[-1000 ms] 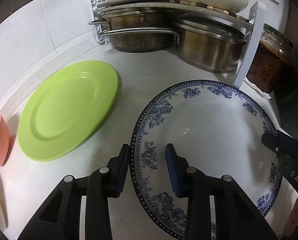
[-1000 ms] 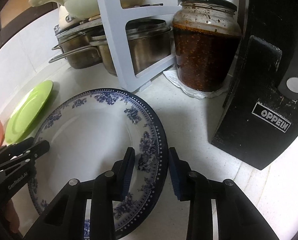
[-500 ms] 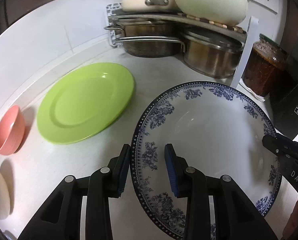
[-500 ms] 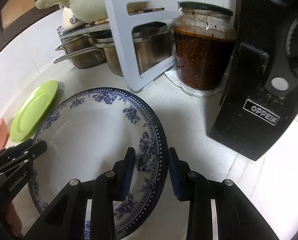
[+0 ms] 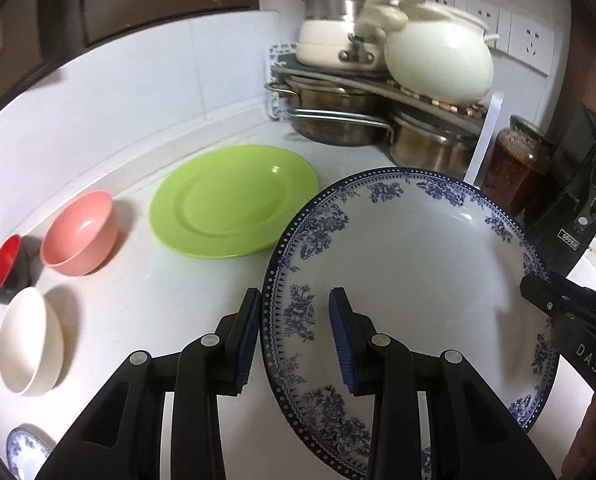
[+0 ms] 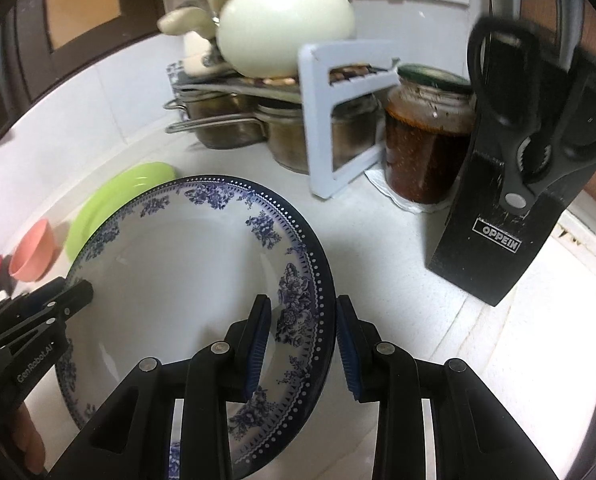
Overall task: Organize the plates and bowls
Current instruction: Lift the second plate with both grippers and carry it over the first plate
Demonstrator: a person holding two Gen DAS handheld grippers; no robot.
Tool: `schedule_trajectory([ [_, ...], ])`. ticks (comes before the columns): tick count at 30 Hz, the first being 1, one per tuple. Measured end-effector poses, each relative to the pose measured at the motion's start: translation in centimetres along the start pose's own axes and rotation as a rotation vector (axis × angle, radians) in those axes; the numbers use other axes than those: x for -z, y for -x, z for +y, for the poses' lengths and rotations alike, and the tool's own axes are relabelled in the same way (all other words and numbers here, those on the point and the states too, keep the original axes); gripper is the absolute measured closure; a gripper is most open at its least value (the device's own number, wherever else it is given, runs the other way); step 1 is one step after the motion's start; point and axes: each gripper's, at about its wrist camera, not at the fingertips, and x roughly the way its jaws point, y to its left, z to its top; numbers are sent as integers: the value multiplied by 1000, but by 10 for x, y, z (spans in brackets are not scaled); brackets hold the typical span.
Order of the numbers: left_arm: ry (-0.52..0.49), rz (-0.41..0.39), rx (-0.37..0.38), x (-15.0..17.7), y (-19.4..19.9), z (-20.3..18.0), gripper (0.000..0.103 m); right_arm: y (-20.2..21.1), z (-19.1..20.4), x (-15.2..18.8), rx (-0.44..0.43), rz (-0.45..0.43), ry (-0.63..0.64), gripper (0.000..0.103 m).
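White counter [image 5: 146, 304] — both grippers' fingers [image 5: 340, 336] straddling plate [image 5: 410, 264]

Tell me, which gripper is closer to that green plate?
The left. The left gripper holds the blue-patterned plate's rim on the side facing the green plate; the right gripper holds the opposite rim, toward the knife block.

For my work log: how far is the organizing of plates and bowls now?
Nothing is stacked yet. In hand: both grippers, left and right, grip opposite rims of the blue-patterned plate. Left: the green plate lies alone, and the pink bowl, white bowl and red bowl stand apart.
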Motion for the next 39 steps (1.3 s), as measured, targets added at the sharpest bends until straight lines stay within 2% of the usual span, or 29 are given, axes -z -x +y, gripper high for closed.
schedule_trajectory([
  [21, 84, -63, -53, 47, 94, 94, 68, 76, 80, 35, -69, -53, 83, 69],
  [39, 150, -91, -108, 91, 157, 176, 68, 127, 160, 71, -133, -89, 148, 69],
])
